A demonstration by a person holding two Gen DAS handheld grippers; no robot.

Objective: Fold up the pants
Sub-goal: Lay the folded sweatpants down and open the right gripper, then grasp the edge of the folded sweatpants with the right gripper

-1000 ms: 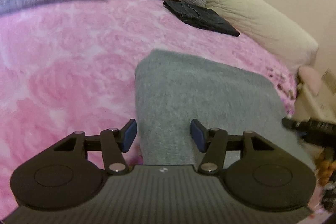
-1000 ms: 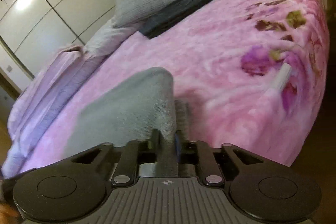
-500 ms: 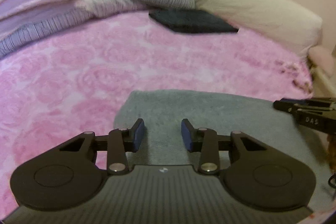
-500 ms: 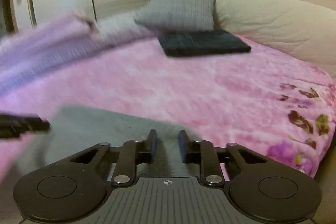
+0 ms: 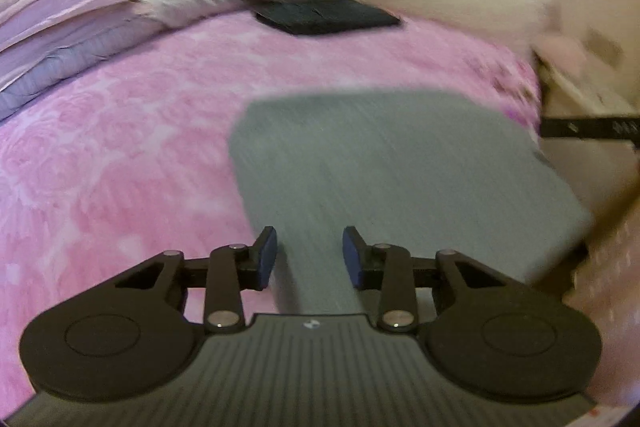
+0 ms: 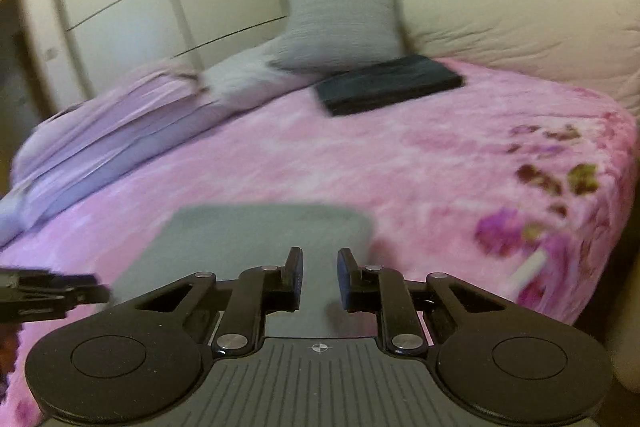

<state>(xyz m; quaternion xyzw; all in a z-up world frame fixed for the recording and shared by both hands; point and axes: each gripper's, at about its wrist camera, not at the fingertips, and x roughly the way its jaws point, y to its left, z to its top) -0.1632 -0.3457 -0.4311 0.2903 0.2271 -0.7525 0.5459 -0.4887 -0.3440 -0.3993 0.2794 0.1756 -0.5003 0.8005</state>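
The pink bedspread offers wide bare room between the folded grey pants near its front edge and the dark folded garment by the grey pillow. The pants lie flat, a blurred rectangle. Left gripper and right gripper both hover spread, holding nothing; lettering on the neighbouring gripper is unreadable

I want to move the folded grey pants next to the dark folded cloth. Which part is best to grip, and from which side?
Probably the near edge of the grey pants, one gripper toward each near corner, coming in low from the front. The bundle lies flat on the pink blanket with its near edge facing the open left gripper and right gripper, so the stacked layers can be pinched together there.
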